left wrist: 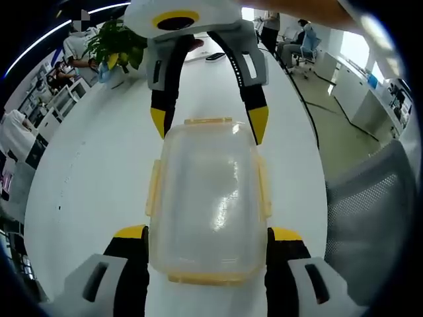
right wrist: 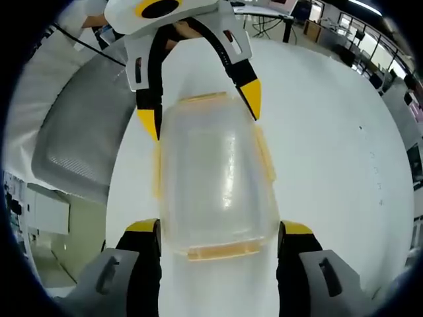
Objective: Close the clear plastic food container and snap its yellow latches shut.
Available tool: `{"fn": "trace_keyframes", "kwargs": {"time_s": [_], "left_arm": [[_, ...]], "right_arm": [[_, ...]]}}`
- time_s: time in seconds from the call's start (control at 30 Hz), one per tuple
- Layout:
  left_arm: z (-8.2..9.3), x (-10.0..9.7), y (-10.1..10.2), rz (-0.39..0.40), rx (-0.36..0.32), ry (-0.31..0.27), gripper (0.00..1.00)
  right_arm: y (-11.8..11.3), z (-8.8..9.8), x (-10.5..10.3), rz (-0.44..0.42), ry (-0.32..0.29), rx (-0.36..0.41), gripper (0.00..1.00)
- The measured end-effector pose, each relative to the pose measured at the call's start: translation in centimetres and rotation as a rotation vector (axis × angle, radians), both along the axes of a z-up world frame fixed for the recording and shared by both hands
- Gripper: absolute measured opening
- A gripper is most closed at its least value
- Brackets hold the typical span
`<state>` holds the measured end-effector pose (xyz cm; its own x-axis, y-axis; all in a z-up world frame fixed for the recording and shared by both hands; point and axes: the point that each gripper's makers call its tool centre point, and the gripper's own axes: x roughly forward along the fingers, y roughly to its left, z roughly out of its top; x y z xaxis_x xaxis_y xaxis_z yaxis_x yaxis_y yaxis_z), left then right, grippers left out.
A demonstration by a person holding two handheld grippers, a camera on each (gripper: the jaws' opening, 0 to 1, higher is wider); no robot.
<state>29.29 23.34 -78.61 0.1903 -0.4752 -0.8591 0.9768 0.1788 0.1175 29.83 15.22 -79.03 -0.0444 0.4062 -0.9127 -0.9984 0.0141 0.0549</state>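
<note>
White tabletop spreads across both views, an office with a grey mesh chair and a potted green plant at the frame edges. At centre rests the clear plastic food container, its lid seated on top, flanked end to end by two yellow-tipped hand-held grippers. The left hand-held gripper rises from the bottom of the left gripper view, jaws spread wide astride the container's near end; the right hand-held gripper does likewise in its own view, grasping nothing. Closing appears done. The four yellow latches seem to flare outward, so snapping them probably remains, though this is hard to confirm.
</note>
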Motion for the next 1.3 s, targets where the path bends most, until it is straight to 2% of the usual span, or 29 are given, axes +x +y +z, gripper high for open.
{"fn": "trace_keyframes", "kwargs": {"time_s": [0.27, 0.63, 1.03, 1.3], "left_arm": [[0.0, 0.1, 1.1, -0.030, 0.028, 0.001, 0.69], [0.0, 0.0, 5.3, -0.071, 0.087, 0.003, 0.69], [-0.1, -0.8, 9.4, -0.098, 0.103, 0.002, 0.69], [-0.3, -1.1, 11.3, -0.111, 0.099, 0.021, 0.69]], "right_arm": [[1.1, 0.1, -0.2, -0.029, -0.005, 0.021, 0.68], [5.4, 0.2, -0.6, -0.070, -0.013, 0.083, 0.68], [9.5, 0.2, -1.4, -0.098, -0.013, 0.077, 0.68], [11.1, 0.1, -2.1, -0.129, -0.014, 0.055, 0.68]]}}
